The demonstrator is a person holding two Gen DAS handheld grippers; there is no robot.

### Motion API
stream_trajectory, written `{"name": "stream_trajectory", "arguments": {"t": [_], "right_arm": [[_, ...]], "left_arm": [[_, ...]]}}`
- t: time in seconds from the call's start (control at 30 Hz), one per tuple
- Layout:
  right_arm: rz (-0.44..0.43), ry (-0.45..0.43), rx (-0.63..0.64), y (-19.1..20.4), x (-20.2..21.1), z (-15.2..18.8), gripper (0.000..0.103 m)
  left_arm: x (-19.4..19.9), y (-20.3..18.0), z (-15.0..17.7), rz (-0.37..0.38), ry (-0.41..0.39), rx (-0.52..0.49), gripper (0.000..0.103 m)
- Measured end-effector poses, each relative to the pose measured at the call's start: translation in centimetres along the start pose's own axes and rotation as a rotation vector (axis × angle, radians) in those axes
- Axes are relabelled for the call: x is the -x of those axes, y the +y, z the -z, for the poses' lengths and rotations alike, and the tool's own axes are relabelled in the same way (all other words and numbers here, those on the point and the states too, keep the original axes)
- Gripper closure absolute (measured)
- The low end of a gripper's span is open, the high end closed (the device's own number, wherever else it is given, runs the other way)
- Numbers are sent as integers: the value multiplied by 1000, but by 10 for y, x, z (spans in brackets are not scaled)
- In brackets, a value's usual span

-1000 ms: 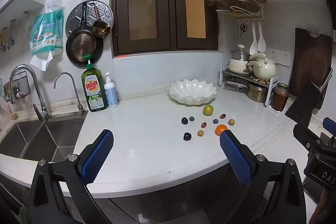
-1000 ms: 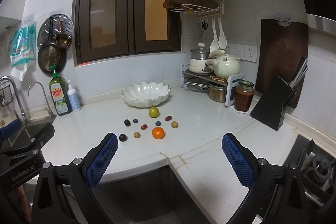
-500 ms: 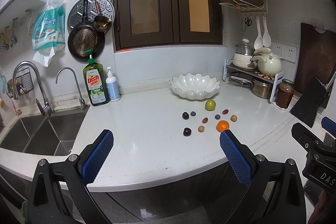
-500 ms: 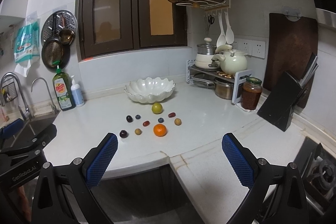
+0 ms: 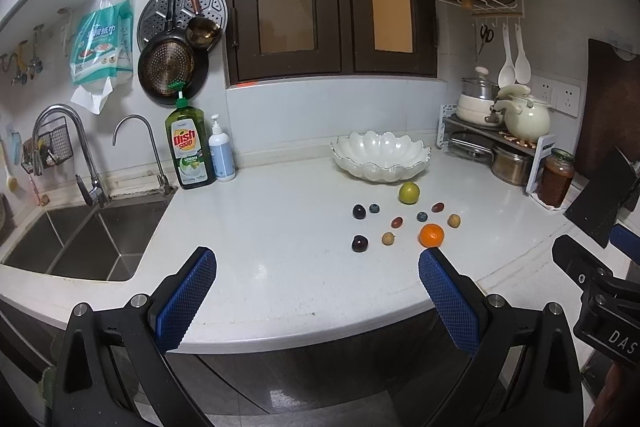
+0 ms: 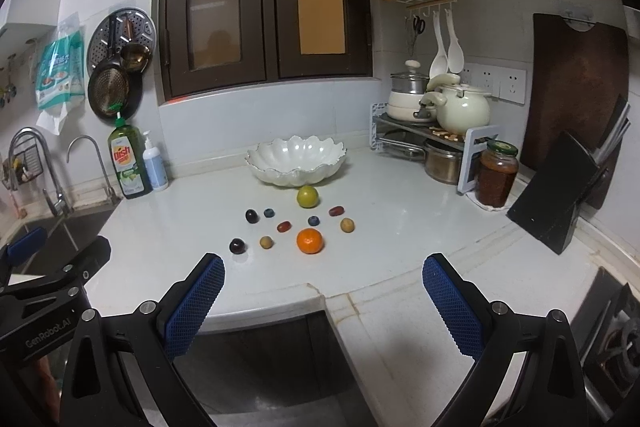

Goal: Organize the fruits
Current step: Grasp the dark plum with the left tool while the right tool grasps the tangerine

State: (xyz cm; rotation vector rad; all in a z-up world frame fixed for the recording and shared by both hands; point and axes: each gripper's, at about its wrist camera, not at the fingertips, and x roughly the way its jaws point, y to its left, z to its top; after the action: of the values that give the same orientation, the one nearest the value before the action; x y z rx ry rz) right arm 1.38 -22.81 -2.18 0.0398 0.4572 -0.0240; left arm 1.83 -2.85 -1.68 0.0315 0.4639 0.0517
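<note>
Several small fruits lie loose on the white counter: an orange (image 5: 431, 235) (image 6: 309, 241), a green fruit (image 5: 409, 193) (image 6: 307, 196), dark plums (image 5: 359, 243) (image 6: 237, 246), blueberries (image 5: 374, 208) and brownish ones (image 6: 347, 225). An empty white scalloped bowl (image 5: 380, 161) (image 6: 296, 159) stands just behind them. My left gripper (image 5: 318, 291) is open and empty, near the counter's front edge, short of the fruits. My right gripper (image 6: 324, 295) is open and empty, also at the front edge.
A sink (image 5: 76, 239) with taps lies at the left, with a dish soap bottle (image 5: 189, 147) and pump bottle (image 5: 221, 155) behind. A pot rack (image 6: 428, 143), jar (image 6: 496, 175) and knife block (image 6: 560, 199) stand at the right. A stove corner (image 6: 616, 331) is at far right.
Both grippers have drifted slightly forward and up, so the fruits and bowl sit a little closer in view. Both stay open and empty.
</note>
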Motion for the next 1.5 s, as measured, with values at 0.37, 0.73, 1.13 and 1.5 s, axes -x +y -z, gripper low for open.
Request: {"name": "stream_trajectory", "arguments": {"t": [0.37, 0.73, 1.13, 1.5], "right_arm": [[13, 1, 7, 7, -52, -23, 2], [42, 65, -30, 18, -131, -46, 2], [115, 179, -58, 35, -206, -43, 3], [87, 310, -1, 25, -259, -25, 12]], "left_arm": [[-61, -2, -26, 39, 5, -18, 0], [-146, -7, -50, 91, 78, -101, 0], [-225, -9, -41, 183, 207, -175, 4], [-266, -32, -14, 196, 331, -185, 18]]}}
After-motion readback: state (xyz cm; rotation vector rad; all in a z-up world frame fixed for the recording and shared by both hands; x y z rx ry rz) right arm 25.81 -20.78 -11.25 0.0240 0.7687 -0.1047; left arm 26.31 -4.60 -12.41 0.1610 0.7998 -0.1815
